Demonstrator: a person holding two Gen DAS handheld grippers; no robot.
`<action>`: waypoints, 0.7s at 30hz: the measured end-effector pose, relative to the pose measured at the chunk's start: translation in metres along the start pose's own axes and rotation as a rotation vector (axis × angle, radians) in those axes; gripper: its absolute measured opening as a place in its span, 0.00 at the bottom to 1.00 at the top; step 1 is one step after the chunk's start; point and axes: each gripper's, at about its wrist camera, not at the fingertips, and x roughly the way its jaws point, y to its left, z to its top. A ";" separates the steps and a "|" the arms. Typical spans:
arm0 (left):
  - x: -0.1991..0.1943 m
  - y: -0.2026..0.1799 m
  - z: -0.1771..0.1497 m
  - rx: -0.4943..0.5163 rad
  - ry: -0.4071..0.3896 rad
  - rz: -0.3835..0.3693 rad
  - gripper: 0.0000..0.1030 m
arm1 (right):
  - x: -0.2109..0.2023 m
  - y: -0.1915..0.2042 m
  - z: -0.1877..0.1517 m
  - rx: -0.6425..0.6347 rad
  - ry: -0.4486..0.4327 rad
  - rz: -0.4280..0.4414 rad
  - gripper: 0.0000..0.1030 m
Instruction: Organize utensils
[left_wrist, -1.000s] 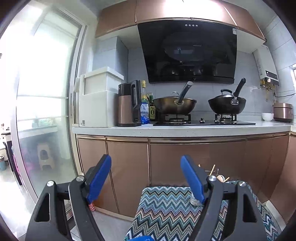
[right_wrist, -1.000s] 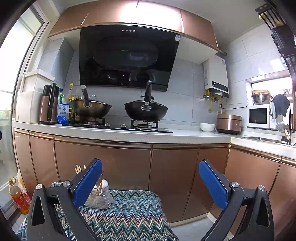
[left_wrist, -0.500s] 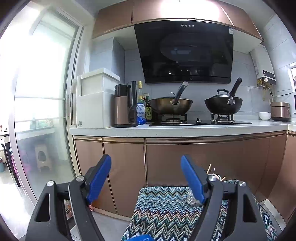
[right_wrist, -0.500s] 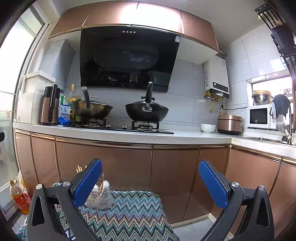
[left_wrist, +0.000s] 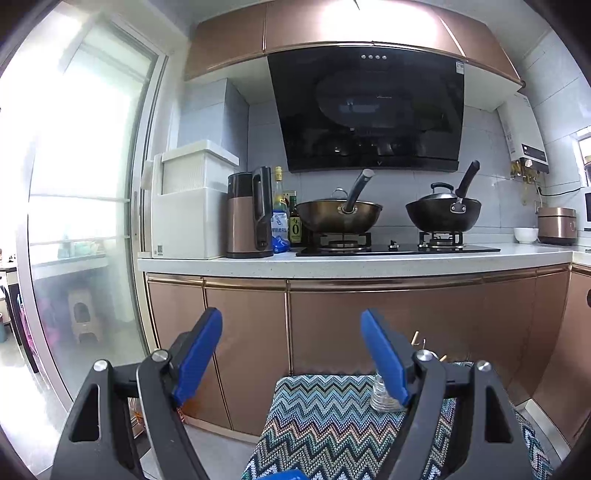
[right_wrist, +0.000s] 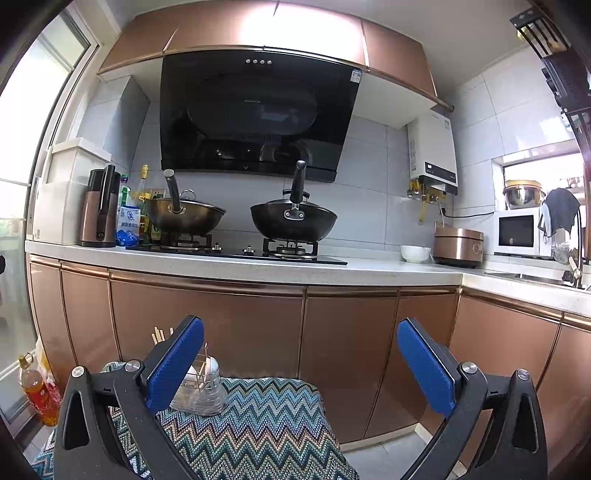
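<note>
Bright window (left_wrist: 74, 155) glare, fisheye-warped edges

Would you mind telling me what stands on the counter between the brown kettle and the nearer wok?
In the left wrist view, several bottles and a blue-and-white bag stand between the kettle and the bronze wok.

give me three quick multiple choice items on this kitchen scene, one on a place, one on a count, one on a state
1. Where does the utensil holder stand?
A. on the zigzag cloth
B. on the counter
C. in the sink

2. How many woks sit on the stove?
A. one
B. two
C. three

3. How is the right gripper?
A. shut on chopsticks
B. shut, empty
C. open, empty

Key: 1 A, its base rests on the cloth; 2 B, a bronze wok and a black wok; 3 C, the blue pads stand wide apart with nothing between.
</note>
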 end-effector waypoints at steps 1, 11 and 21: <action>0.000 -0.001 0.000 0.000 0.000 0.001 0.74 | 0.000 0.000 0.000 0.001 0.000 -0.001 1.00; 0.000 -0.003 0.000 -0.003 0.004 -0.003 0.74 | 0.000 0.001 -0.001 -0.003 0.003 0.001 1.00; -0.002 -0.002 0.000 -0.009 0.000 -0.005 0.74 | -0.004 0.001 0.000 -0.004 -0.006 0.000 1.00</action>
